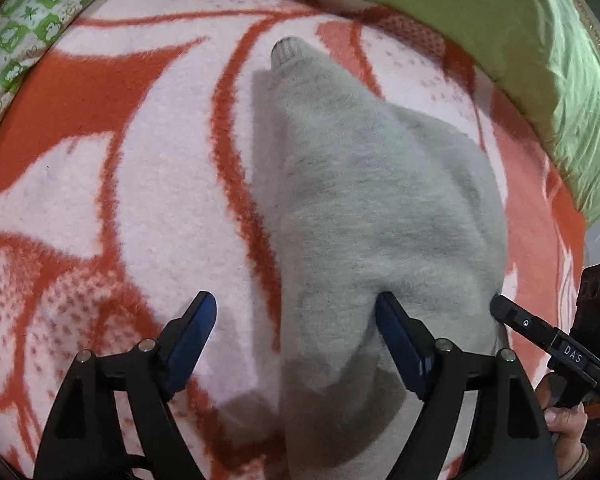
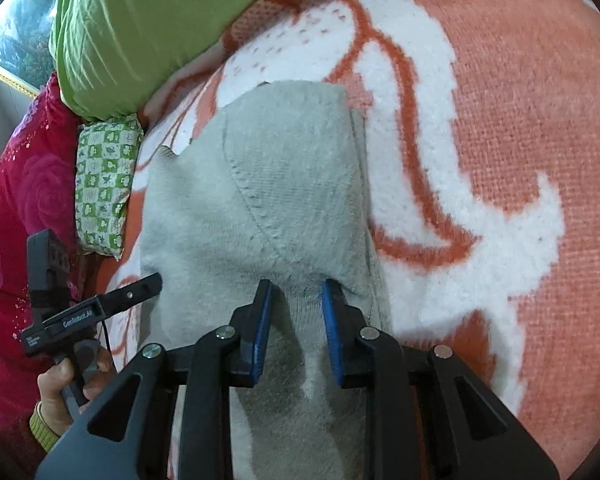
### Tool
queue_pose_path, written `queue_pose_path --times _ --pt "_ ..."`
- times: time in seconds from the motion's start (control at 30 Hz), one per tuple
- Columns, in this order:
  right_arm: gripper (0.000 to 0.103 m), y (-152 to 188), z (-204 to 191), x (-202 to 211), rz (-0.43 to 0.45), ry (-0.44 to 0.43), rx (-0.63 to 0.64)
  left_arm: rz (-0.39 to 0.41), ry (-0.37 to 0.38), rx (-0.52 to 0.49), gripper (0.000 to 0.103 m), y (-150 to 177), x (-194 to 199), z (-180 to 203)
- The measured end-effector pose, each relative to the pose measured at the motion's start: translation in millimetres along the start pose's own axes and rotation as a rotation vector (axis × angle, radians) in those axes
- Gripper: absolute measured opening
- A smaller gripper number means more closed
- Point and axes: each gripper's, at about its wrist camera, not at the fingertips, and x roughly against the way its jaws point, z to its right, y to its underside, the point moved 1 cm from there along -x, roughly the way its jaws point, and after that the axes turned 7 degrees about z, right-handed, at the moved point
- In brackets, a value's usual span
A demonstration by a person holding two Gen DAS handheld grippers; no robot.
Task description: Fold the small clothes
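- While both hand-held grippers hang over a bed, a small grey garment of soft fleece lies spread on an orange and white patterned blanket.
- In the left wrist view, the garment runs from the near edge of the picture up to a ribbed cuff at its far end, like a sleeve laid flat.
- The left gripper has its jaws spread wide. Its left blue-padded finger sits over bare blanket, and its right finger presses against the grey cloth, with a strip of the garment lying between the two.
- At the right of that view, the dark finger of the right gripper touches the garment's right edge, and part of the hand holding it shows below.
- In the right wrist view, the right gripper has its jaws set narrow but not closed, with a ridge of grey cloth standing between the blue pads. Whether the pads actually pinch the cloth, I cannot tell.
- In this view the garment shows a folded layer on top, with a stitched seam running diagonally across it.
- At the left of this view, the left gripper reaches in to the garment's left edge, gripped by a hand wearing a yellow-green band at the wrist.
- A plain green pillow lies at the far side, with a green and white checked pillow just beside it.
- A magenta flowered cloth fills the left edge.
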Motion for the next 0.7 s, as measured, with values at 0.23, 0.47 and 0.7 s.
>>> queue_pose_path --times 0.23,0.47,0.7 --pt "0.028 5.6 -10.6 44.4 0.068 -0.005 -0.013 0.059 -0.063 -0.079 0.079 20.4 45.3 10.9" --pt "0.059 36.2 -28.8 75.8 0.116 0.079 0.037 0.145 -0.075 -0.175 0.080 60.8 86.7 32.1" --pt "0.064 56.1 -40.9 95.3 0.152 0.094 0.092 0.179 -0.051 -0.215 0.080 100.9 110.5 48.4"
